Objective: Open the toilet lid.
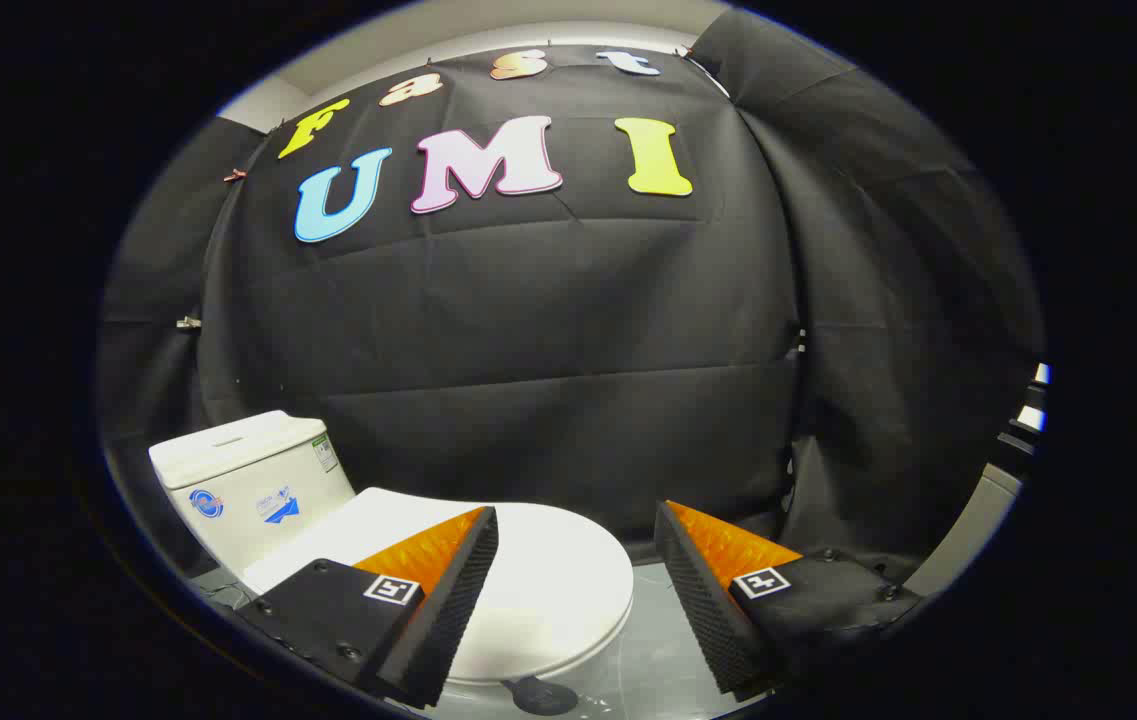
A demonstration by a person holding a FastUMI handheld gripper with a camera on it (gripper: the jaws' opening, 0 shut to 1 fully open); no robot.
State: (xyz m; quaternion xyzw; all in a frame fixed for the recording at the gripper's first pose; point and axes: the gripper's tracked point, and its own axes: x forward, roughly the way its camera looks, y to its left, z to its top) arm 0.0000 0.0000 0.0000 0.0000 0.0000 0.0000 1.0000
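Note:
A white toilet stands below and ahead of me, with its lid point(548, 580) lying flat and closed over the bowl. Its white tank point(248, 480) rises at the far left end against the black cloth wall. My gripper point(576, 530) is open, hovering above the toilet. The left finger point(448, 590) overlaps the lid's left part, and the right finger point(708, 600) hangs past the lid's rounded front edge. Nothing is between the fingers, and neither finger touches the lid.
Black cloth walls close in behind the toilet and on the right. A pale floor point(668, 650) shows beneath the bowl's front, with a small dark round object point(540, 697) on it. A pale post point(968, 525) leans at the far right.

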